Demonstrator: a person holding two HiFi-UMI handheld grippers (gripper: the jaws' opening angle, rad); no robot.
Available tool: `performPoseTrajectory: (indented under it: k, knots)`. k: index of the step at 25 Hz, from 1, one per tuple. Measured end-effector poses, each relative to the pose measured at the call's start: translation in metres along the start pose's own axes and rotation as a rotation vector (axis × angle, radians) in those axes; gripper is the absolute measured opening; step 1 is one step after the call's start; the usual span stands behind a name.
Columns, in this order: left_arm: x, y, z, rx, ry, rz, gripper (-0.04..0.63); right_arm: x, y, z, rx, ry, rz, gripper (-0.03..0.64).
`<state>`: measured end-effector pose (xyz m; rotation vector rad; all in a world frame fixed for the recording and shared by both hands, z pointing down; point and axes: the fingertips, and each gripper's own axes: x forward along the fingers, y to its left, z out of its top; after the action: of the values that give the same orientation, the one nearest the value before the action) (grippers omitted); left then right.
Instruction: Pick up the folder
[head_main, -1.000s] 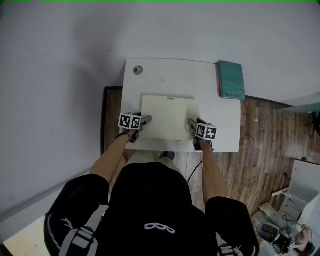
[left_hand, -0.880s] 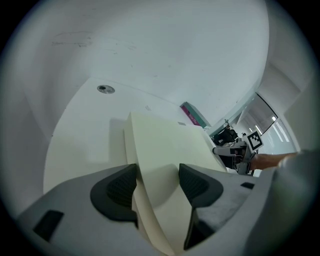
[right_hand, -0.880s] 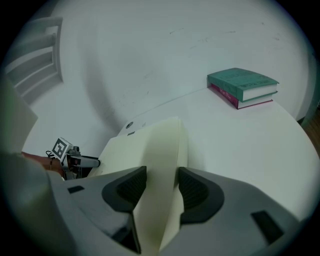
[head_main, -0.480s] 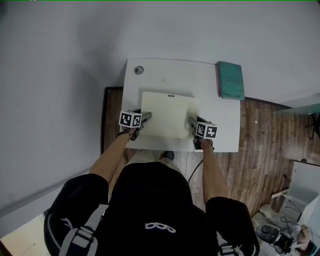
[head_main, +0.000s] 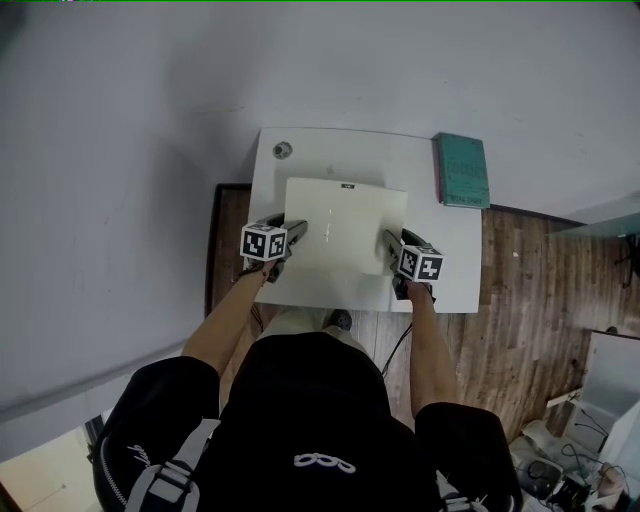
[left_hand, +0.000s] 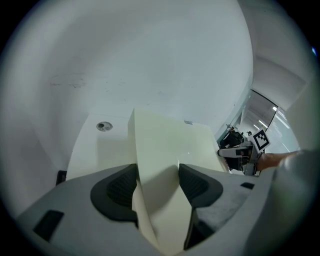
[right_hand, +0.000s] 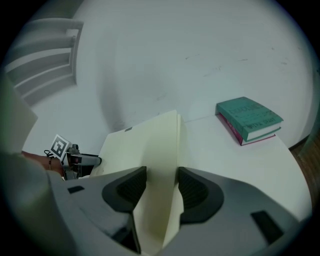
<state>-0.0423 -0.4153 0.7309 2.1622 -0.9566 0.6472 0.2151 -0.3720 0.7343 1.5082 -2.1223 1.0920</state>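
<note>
Folder (head_main: 345, 230) held over the white table (head_main: 330, 150), gripped at both side edges.
Left gripper (head_main: 296, 233) clenched on its left edge, right gripper (head_main: 391, 243) on its right. If my hands drift apart or tilt unevenly, I reckon the thin cover buckles and slips out.

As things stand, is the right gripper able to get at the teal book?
Probably not: the right gripper is shut on the folder, the left gripper on its opposite edge, so it is occupied. Bare table between it and the book leaves the path free.
</note>
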Motion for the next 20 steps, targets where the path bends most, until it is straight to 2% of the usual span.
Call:
performPoseTrajectory:
  k: [14, 20]
  knots:
    - [-0.046, -0.025, 0.086, 0.042, -0.224, -0.005, 0.264, -0.051, 0.036, 0.111, -0.171, -0.221, 0.021, 0.209]
    - [-0.076, -0.042, 0.127, 0.092, -0.329, -0.003, 0.264, -0.081, 0.055, 0.154, -0.22, -0.325, 0.028, 0.209]
